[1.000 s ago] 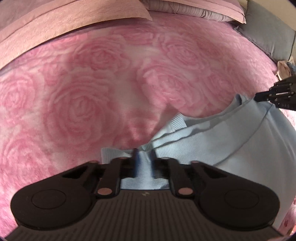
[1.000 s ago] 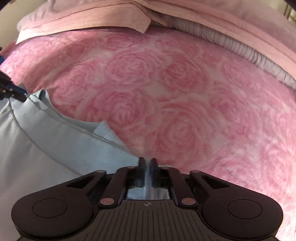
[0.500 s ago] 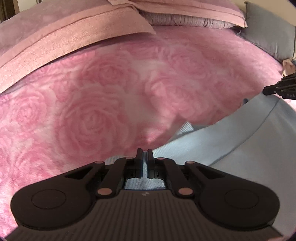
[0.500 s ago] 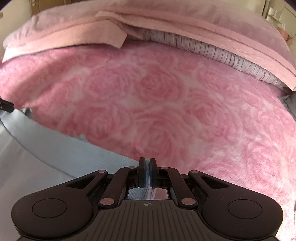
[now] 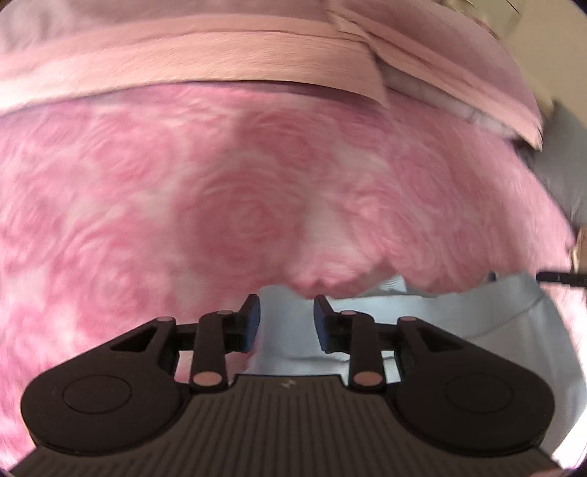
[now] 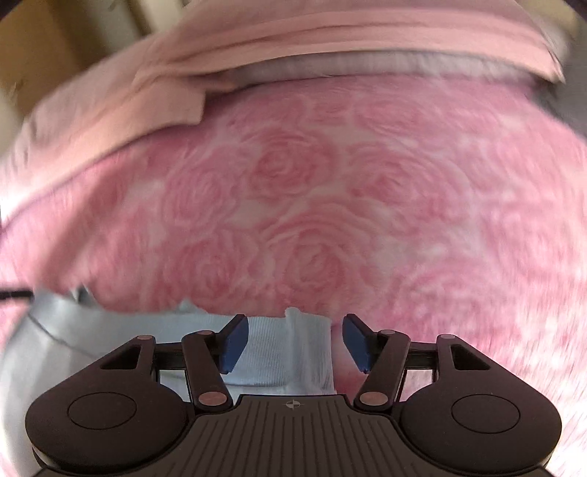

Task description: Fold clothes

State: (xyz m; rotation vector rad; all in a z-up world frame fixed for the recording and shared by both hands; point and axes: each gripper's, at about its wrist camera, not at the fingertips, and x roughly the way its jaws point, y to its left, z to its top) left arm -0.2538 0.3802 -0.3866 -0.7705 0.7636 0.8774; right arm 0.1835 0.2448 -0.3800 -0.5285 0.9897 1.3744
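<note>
A light blue garment lies on the pink rose-patterned blanket, its ribbed hem toward the far side. My left gripper hangs just over the hem's left end; its jaws are opening, the cloth lies under the gap and the pads do not press on it. In the right wrist view the garment shows its ribbed right corner between the blue pads of my right gripper, whose jaws are opening wide and stand apart from the cloth. The right gripper's tip shows at the left view's right edge.
A folded pink quilt and pillows lie across the far side of the bed; the quilt also fills the top of the right view. A grey cushion sits at the far right. Both views are blurred by motion.
Both grippers were shut on the garment's hem and have let it go, their jaws now apart. Both have rolled and drawn back, and the hem lies on the blanket.
</note>
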